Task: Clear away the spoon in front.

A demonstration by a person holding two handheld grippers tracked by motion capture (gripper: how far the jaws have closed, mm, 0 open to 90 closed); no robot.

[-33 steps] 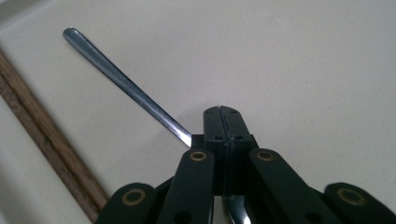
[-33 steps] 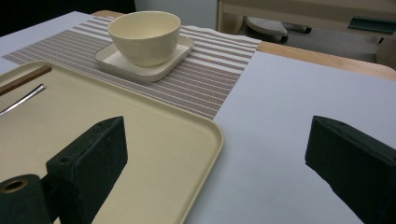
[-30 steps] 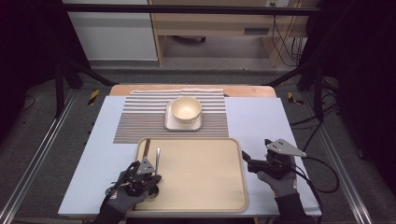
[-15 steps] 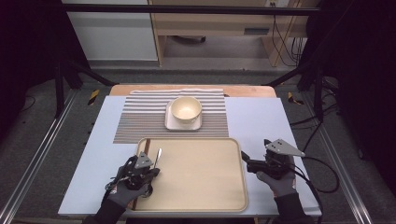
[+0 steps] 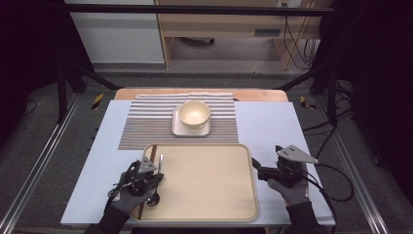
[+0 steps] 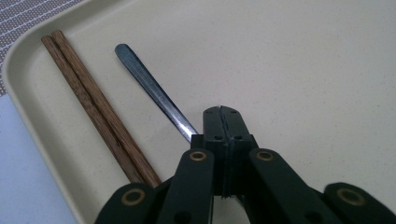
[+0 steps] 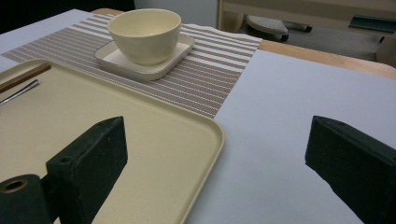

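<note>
Left gripper view: fingers closed over spoon, beside chopsticks.

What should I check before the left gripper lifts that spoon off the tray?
1. Left gripper jaws shut: ok, closed together over the spoon handle.
2. Handle actually clamped between the pads: cannot tell, the jaws hide the contact.
3. Chopsticks apart from the spoon: ok, they lie beside it without touching.
4. Right gripper out of the way: ok, open, nothing between its jaws, near the tray's right edge.
5. Bowl upright on its square plate: ok, on the striped mat beyond the tray.
</note>
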